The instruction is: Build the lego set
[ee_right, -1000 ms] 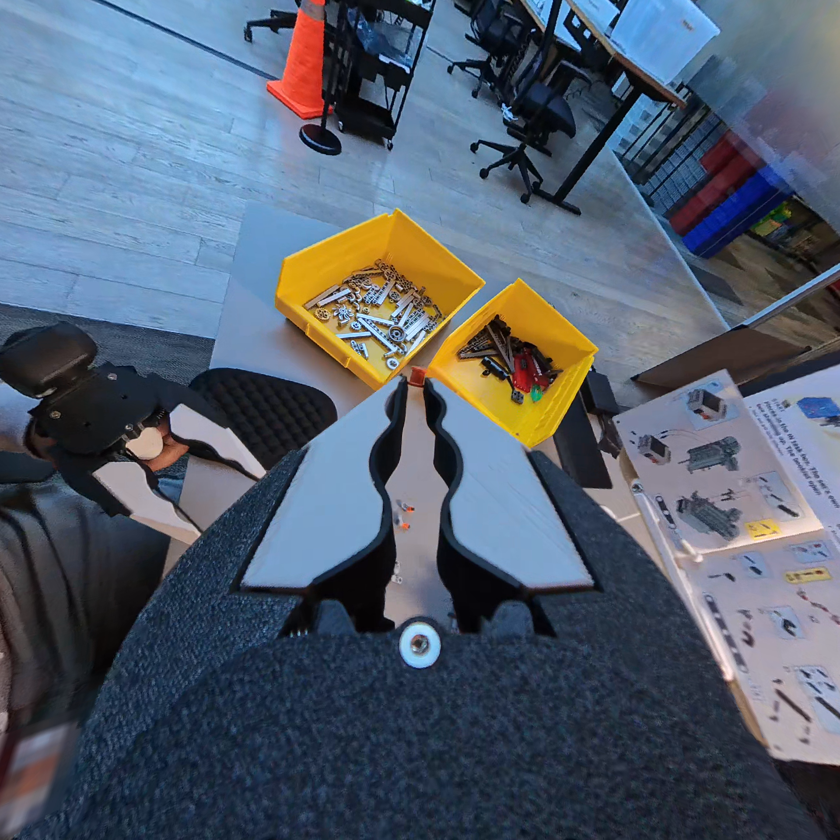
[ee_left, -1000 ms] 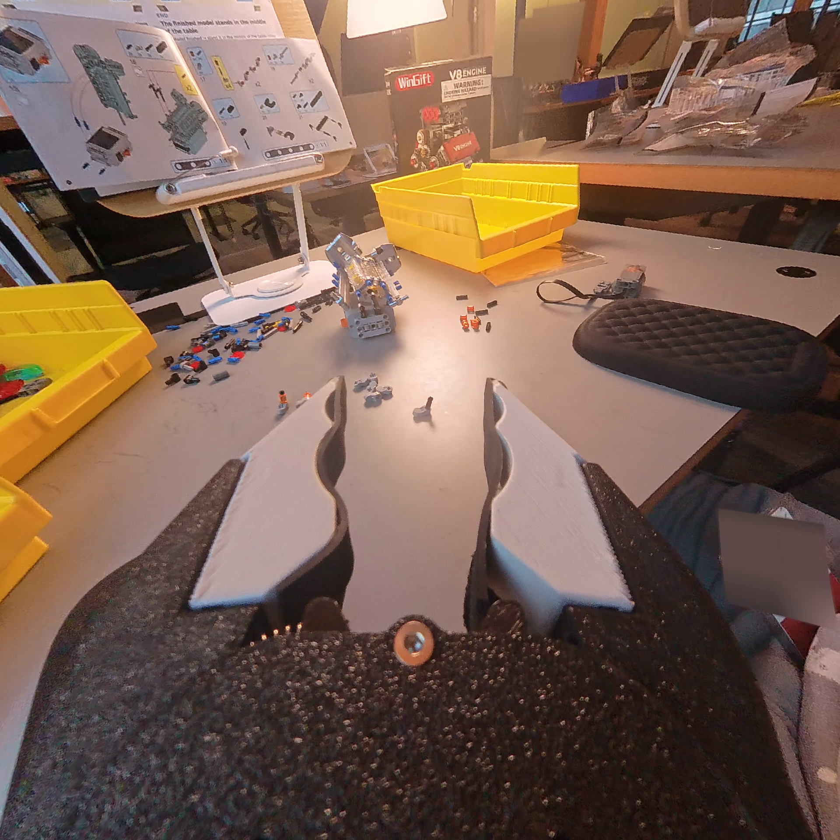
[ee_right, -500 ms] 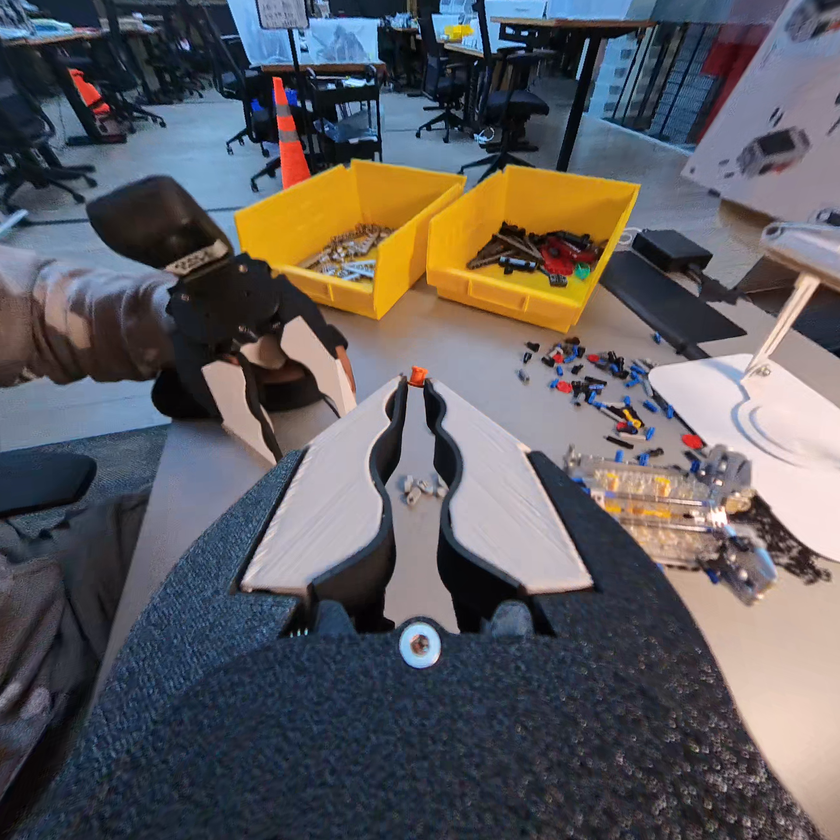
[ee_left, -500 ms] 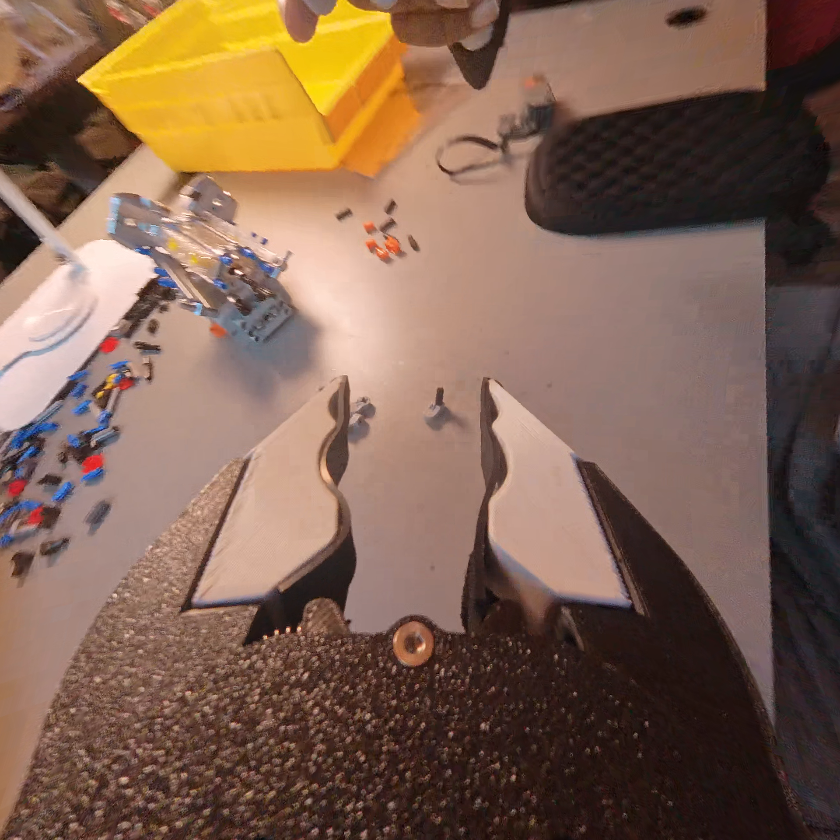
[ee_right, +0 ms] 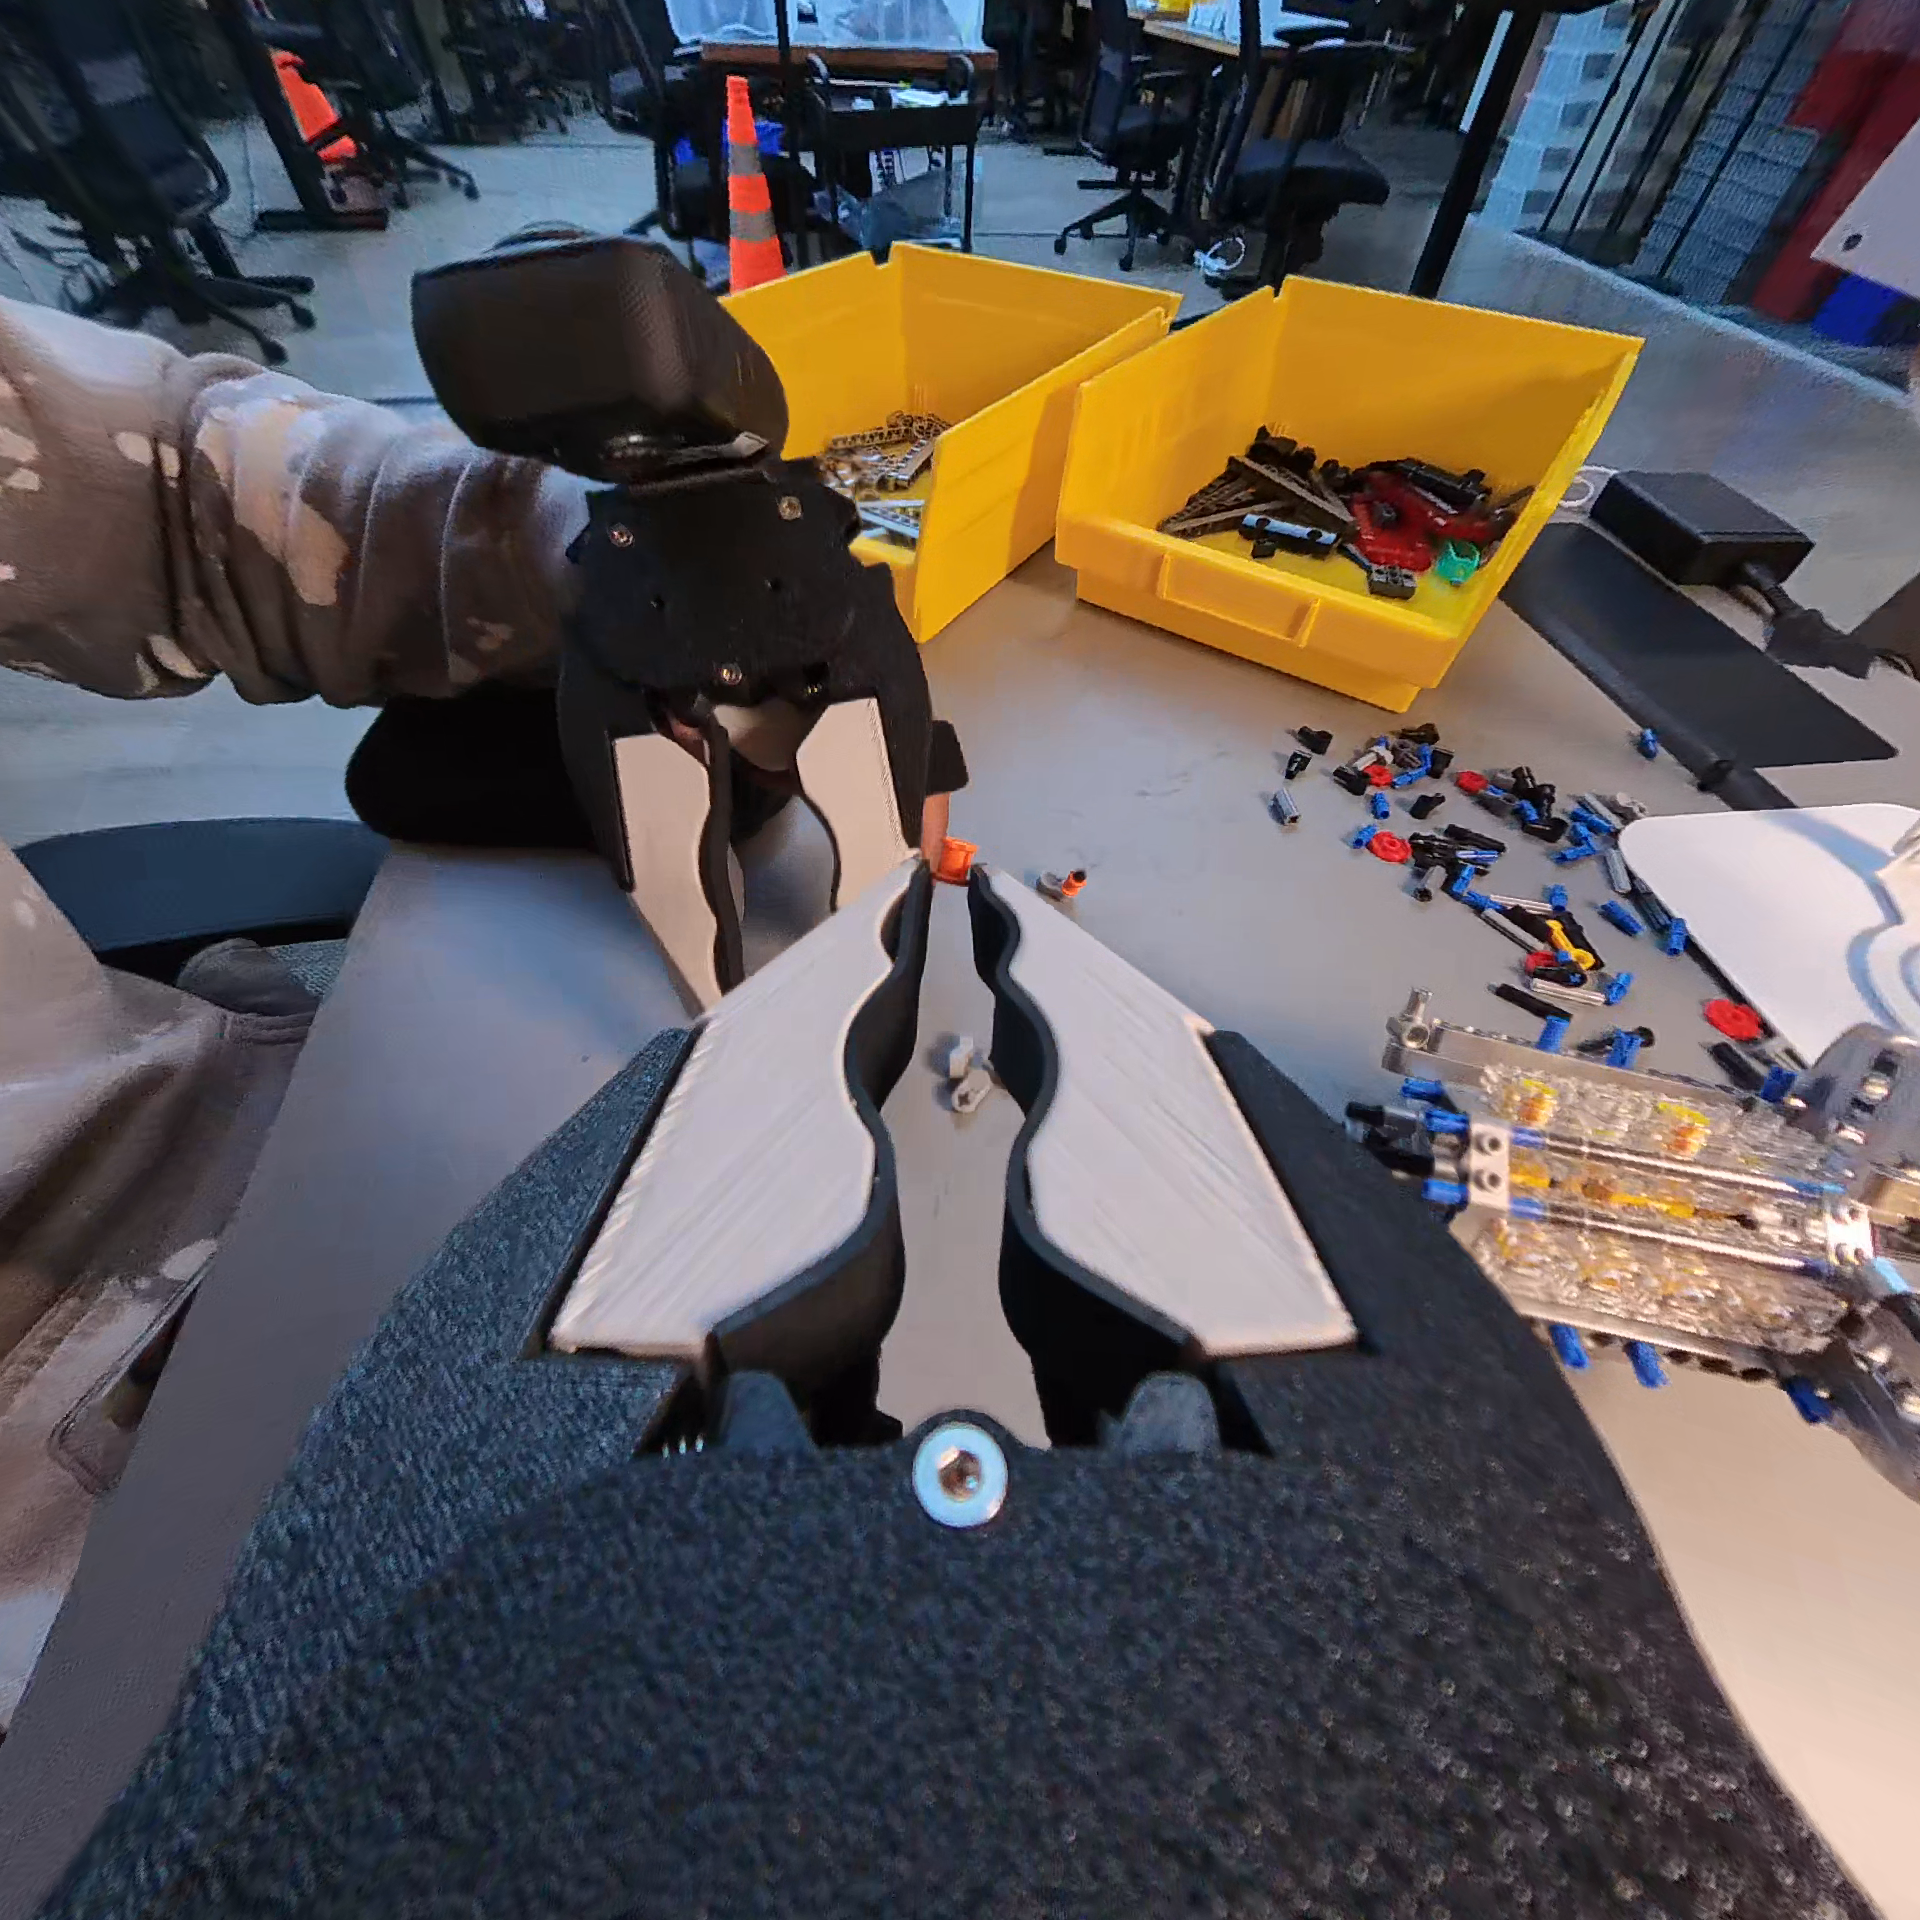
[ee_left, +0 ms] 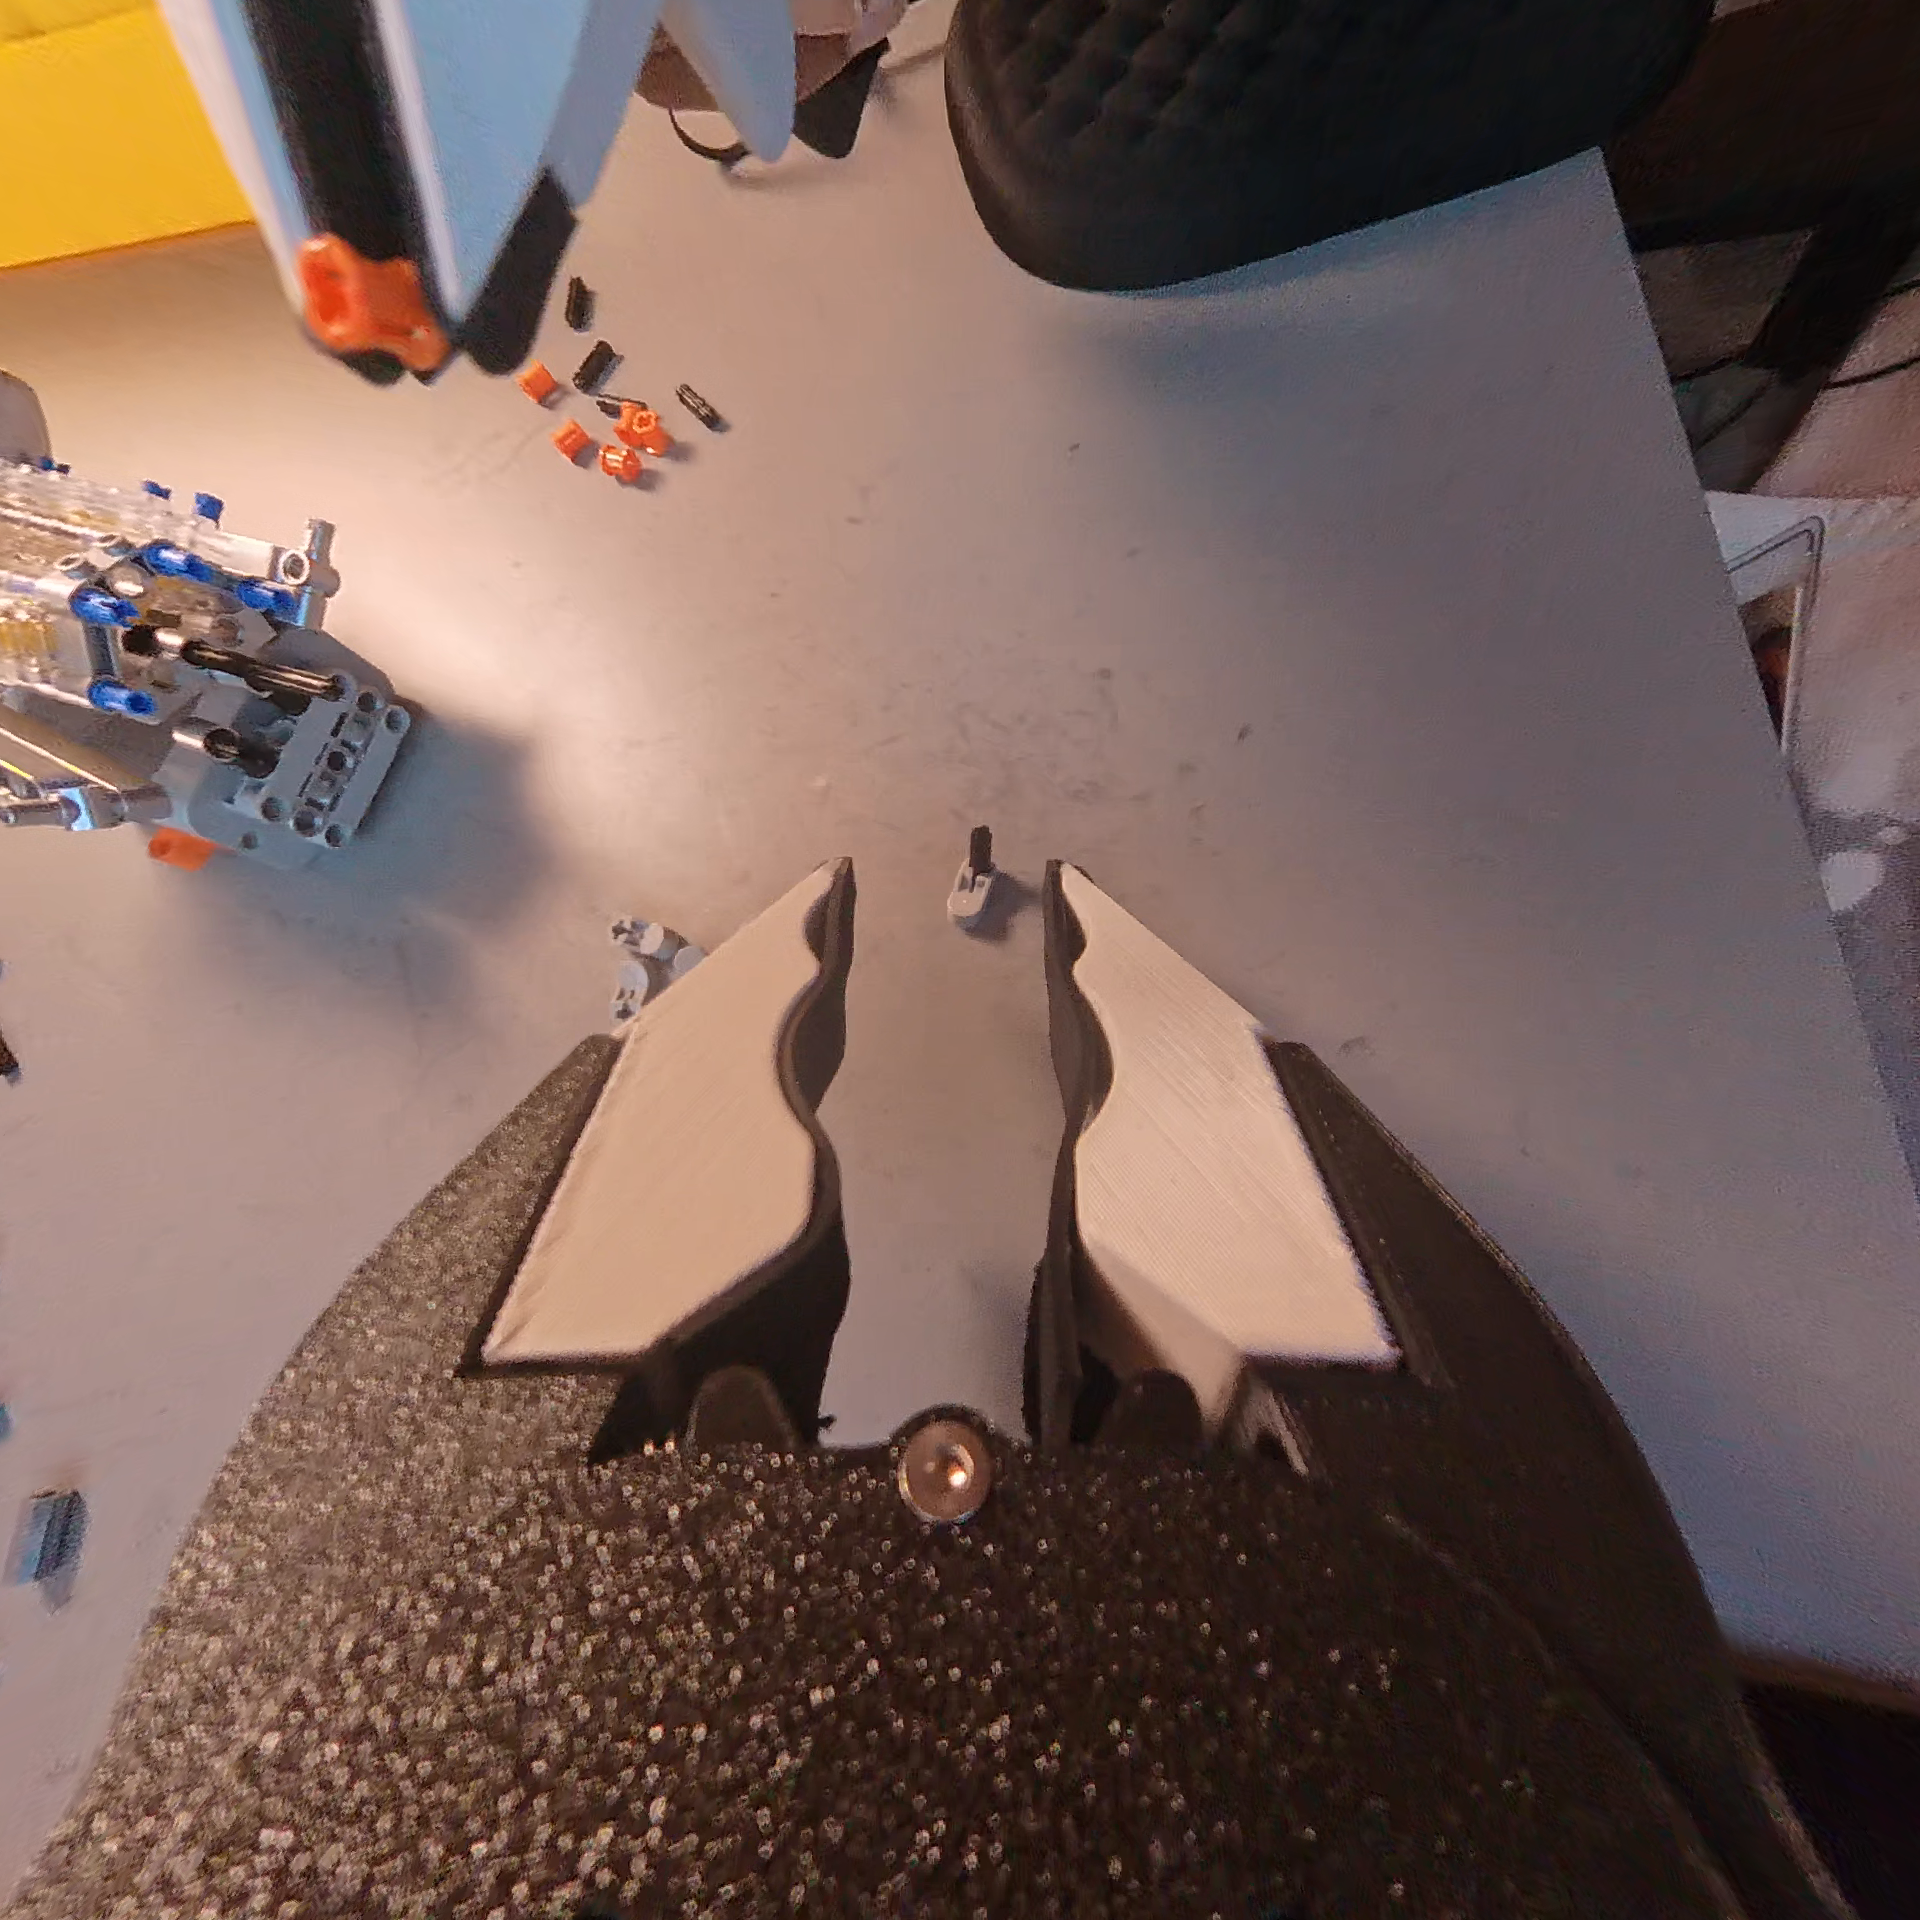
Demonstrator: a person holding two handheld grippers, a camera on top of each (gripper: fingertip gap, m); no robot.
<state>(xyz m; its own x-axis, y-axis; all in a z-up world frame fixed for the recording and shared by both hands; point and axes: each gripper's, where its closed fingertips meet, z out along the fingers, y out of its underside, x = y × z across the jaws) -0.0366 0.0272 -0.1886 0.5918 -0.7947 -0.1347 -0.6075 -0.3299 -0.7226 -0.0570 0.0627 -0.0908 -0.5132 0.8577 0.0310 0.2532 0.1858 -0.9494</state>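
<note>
Jaws of left gripper [ee_left: 948, 883] parted w/ nothing held, over a small grey pin piece [ee_left: 974, 881] lying near the tabletop's [ee_left: 1299, 644] right edge, long axis pointing away from the gripper. Right gripper [ee_right: 948, 871] jaws pinched on an orange connector [ee_right: 954, 860], above the tabletop. Around: loose orange & black bits [ee_left: 613, 416], grey model [ee_left: 208, 686] to left, yellow bins [ee_right: 1340, 499] at far edge.

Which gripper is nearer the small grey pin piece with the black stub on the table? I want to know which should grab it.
Left. The left gripper, open, has the grey pin piece between its fingertips. The right gripper, shut on an orange connector, is well beyond it.
</note>
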